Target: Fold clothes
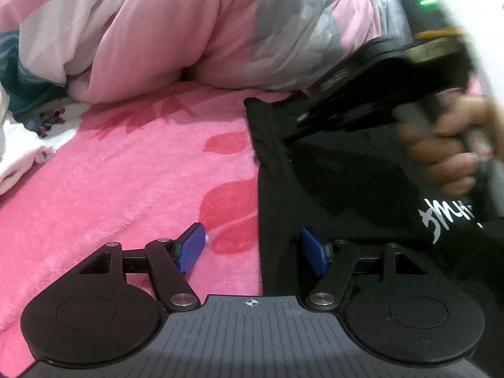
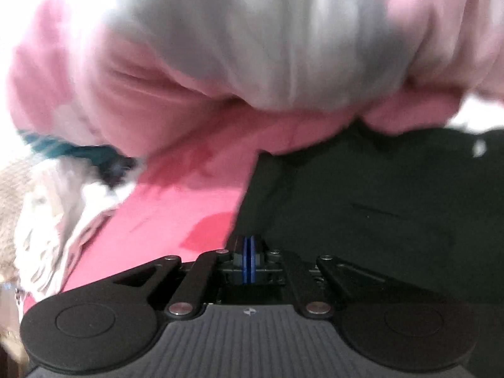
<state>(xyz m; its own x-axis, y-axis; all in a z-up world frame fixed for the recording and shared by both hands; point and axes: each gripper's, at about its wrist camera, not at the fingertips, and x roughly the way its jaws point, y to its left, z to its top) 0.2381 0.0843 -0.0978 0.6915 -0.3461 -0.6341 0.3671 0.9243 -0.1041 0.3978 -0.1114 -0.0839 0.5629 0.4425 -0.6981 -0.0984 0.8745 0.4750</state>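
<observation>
- A heap of white and patterned clothes (image 1: 19, 145) is lying at the far left edge of the bed, well apart from the work.
- A pink fleece blanket (image 1: 126, 182) is covering the bed, and a puffy pink and grey duvet (image 1: 195, 31) is bunching along its far side.
- The left gripper (image 1: 252, 252) is hovering low with its blue pads spread wide and nothing between them; one pad is sitting over the blanket, the other over the cloth's left edge.
- The black garment (image 1: 330, 182), with white lettering (image 1: 447, 217) near its right side, is lying flat on the blanket, its far corner reaching just under the duvet.
- The right gripper (image 2: 249, 260) is clenched, its blue pads pressed flat together; its own view is showing no cloth between them, though blur is hiding fine detail.
- A hand (image 1: 450, 148) is gripping that tool's handle above the garment.
- Judging by its drape, the garment is looking light, limp and thin, likely to sag and crease when lifted, so taking hold at a corner or along the hem edge seems best, with the fleece probably dragging on it a little.
</observation>
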